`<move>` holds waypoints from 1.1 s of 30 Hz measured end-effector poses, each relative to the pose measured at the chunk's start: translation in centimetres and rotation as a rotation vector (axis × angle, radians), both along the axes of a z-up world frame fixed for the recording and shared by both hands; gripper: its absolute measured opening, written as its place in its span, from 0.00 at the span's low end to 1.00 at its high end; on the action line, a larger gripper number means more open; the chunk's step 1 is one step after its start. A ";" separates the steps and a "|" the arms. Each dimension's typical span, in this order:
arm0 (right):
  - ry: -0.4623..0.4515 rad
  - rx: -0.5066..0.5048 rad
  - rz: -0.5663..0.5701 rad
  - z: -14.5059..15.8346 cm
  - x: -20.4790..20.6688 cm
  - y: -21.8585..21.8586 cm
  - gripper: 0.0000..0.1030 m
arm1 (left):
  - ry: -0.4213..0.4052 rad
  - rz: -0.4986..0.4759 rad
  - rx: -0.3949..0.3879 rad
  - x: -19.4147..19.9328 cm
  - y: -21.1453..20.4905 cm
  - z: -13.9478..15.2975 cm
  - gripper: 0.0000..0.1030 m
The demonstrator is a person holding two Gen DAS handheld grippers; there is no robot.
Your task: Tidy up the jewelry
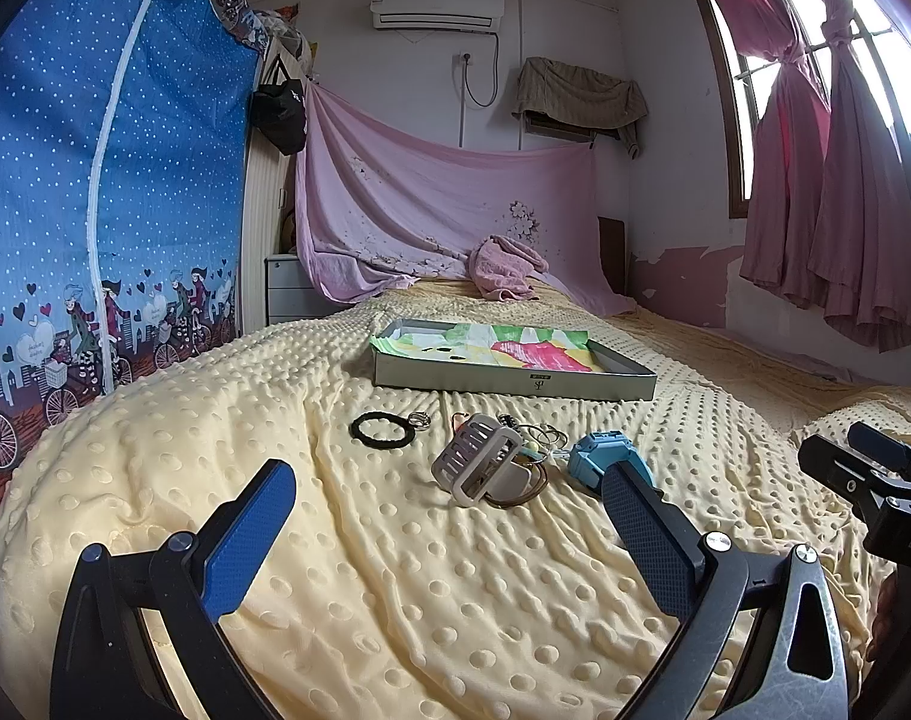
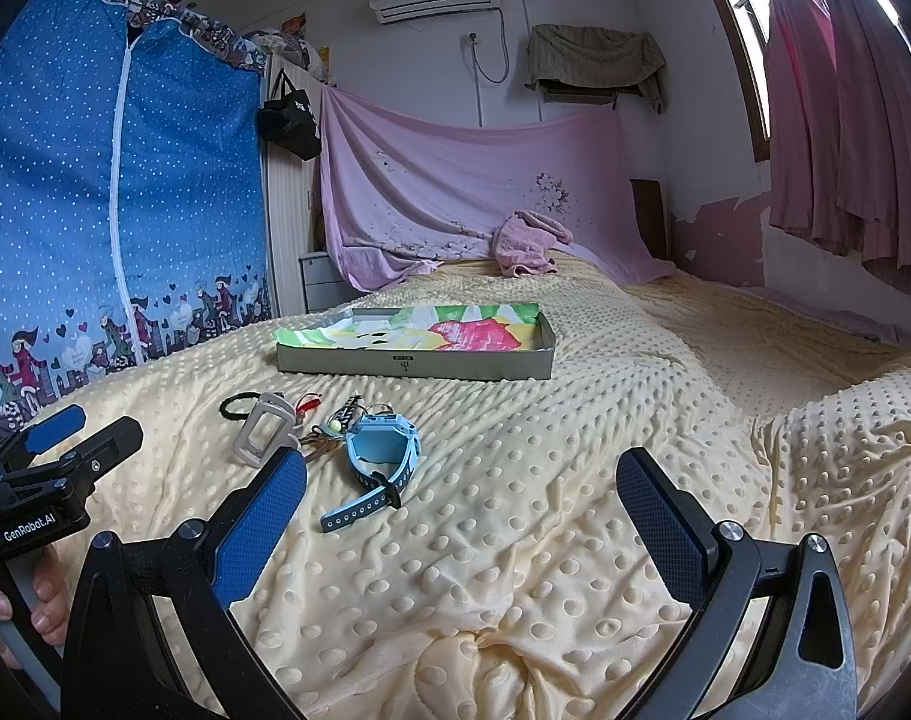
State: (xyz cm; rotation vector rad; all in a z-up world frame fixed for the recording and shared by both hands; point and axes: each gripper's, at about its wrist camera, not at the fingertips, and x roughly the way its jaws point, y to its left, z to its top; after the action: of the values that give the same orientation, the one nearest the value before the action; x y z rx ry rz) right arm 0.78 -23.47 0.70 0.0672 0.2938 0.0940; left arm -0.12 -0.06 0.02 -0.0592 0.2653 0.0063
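Left wrist view shows our left gripper (image 1: 449, 531) spread apart over the yellow blanket (image 1: 395, 600), right gripper (image 2: 461, 516) likewise empty; the blue watch (image 2: 377, 456) and rings (image 1: 545, 438) lie before the tray (image 1: 515, 372).

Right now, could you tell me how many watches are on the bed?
1: the light-blue plastic watch lies on the yellow dotted blanket, right of the jewelry pile; others may be hidden there.

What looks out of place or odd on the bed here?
The jewelry pile lies loose and tangled on the blanket before the tray: hair clip, bangles, blue watch. The tray's paper liner is crumpled.
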 end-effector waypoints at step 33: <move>0.073 0.043 0.071 2.0 5.2 -0.2 0.99 | 0.089 -0.031 0.001 6.2 1.2 1.5 1.00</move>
State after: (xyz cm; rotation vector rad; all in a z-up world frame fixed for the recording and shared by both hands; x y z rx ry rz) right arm 5.99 -23.70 2.72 0.1031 0.3676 0.1689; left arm 6.05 1.15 1.48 -0.0534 0.3551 -0.0222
